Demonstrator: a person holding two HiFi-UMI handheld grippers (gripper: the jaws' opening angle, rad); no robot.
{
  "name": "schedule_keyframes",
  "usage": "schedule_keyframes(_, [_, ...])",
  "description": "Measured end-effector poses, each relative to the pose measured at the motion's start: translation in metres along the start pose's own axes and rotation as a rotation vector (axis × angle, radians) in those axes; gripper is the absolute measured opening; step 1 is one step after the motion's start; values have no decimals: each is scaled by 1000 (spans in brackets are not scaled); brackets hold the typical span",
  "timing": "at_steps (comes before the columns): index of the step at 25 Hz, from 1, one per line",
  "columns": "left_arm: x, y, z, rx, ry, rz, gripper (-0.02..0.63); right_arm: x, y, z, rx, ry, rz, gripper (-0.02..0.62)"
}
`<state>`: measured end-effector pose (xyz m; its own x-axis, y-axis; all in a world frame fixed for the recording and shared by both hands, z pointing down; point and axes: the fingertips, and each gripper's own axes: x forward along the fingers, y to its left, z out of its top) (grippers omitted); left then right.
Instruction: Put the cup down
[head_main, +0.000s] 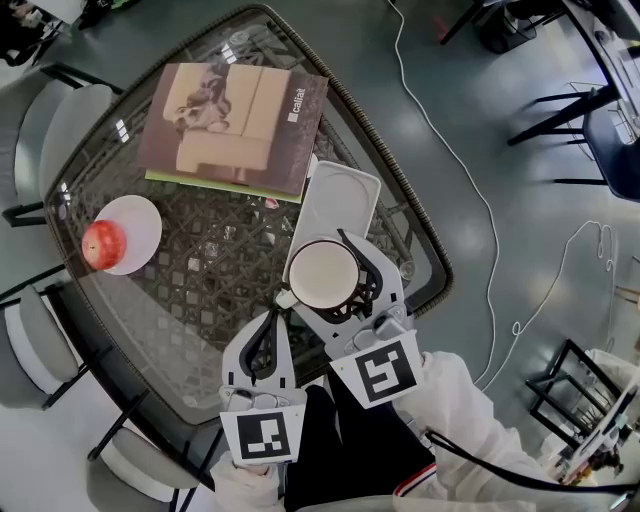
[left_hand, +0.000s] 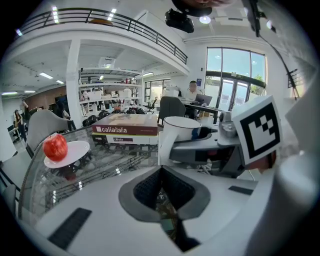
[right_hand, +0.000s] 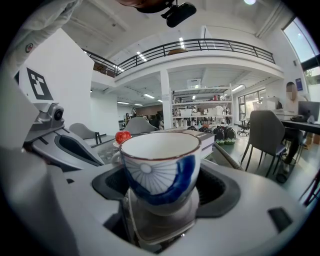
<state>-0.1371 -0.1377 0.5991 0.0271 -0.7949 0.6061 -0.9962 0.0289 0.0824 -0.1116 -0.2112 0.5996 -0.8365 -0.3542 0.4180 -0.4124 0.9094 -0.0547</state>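
Note:
A white cup (head_main: 325, 275) with a blue pattern and a thin brown rim (right_hand: 161, 162) stands upright between the jaws of my right gripper (head_main: 335, 262), which is shut on it (right_hand: 161, 186). In the head view the cup hangs over the glass table (head_main: 215, 275), just past the near end of a white tray (head_main: 347, 195). My left gripper (head_main: 272, 322) is close beside it on the left, shut with nothing in its jaws (left_hand: 161, 172). In the left gripper view the cup (left_hand: 180, 131) sits high on the right, held by the right gripper (left_hand: 215, 150).
A large book (head_main: 235, 125) lies at the table's far side. A red apple (head_main: 103, 243) rests on a white plate (head_main: 140, 225) at the left. Grey chairs (head_main: 40, 345) ring the table. A white cable (head_main: 470, 180) runs across the floor on the right.

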Motion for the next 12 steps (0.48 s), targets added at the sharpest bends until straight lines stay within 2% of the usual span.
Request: schedule_keyframes(12, [-3,-1,-9,-28,15,10,11,1,-1,4,6,-29,-6,394])
